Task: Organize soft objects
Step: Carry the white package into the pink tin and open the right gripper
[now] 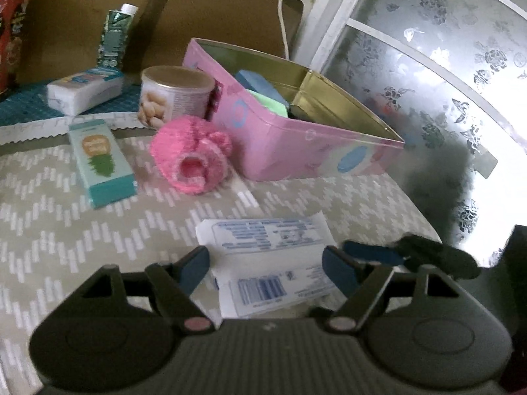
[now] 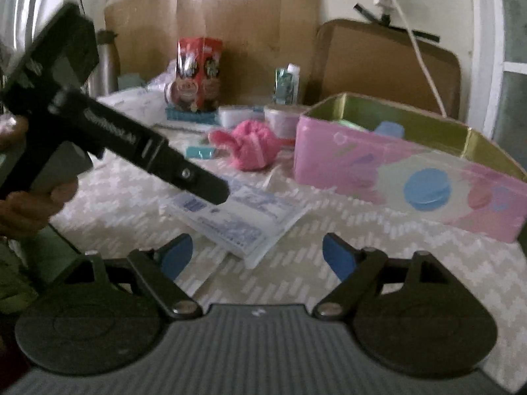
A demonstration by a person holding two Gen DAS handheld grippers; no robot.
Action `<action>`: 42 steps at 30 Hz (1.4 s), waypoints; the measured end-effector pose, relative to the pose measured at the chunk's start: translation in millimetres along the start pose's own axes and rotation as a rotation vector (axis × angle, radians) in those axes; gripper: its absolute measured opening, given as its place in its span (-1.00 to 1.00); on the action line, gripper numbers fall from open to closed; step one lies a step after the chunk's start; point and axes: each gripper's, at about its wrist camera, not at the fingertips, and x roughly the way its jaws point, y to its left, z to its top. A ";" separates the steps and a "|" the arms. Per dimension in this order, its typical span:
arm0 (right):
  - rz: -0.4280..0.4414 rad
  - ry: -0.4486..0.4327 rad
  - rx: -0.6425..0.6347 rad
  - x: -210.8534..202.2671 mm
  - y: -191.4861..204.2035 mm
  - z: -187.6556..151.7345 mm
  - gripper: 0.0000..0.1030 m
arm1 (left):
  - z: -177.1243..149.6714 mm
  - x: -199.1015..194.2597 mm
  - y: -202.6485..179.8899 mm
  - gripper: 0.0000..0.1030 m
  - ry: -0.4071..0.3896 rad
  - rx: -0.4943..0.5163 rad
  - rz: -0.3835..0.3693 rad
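Patterned tablecloth [image 1: 66,214]: both grippers' fingers released, left [image 1: 266,265] over white packet [image 1: 263,256].

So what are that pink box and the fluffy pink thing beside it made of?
The pink box looks like thin metal: its outside is printed pink, but the inner walls shine gold like a tin. The fluffy pink thing seems to be soft plush or knitted yarn, with a fuzzy, matte surface and a rolled opening; whether it is a sock or a toy I cannot tell.

home: patterned tablecloth [image 1: 98,230], groceries, floral-film window [image 1: 444,65]
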 end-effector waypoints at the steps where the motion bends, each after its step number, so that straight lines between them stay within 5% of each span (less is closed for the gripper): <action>1: 0.010 -0.006 0.021 1.6 0.2 -1.4 0.43 | -0.9 2.4 -4.7 0.45 0.002 0.017 -0.006; 5: 0.033 -0.032 0.023 0.3 2.6 -1.2 0.13 | 2.4 8.1 -21.3 0.45 0.028 0.055 -0.021; 14: -0.072 -0.224 0.118 -48.1 -38.5 19.7 0.10 | 74.4 7.6 -79.3 0.38 -0.112 0.251 -0.093; 18: -0.183 -0.264 0.140 -45.0 -69.7 40.8 0.11 | 115.9 41.7 -94.9 0.38 -0.152 0.276 -0.111; 26: -0.327 -0.209 0.242 -8.5 -129.5 53.7 0.11 | 163.2 132.7 -95.8 0.39 -0.087 0.225 -0.048; 33: -0.487 -0.199 0.304 12.2 -149.1 49.6 0.19 | 156.6 151.9 -90.1 0.44 -0.077 0.193 -0.037; 42: -0.468 -0.323 0.374 -21.6 -119.1 38.0 0.19 | 115.0 71.3 -89.0 0.45 -0.190 0.262 -0.114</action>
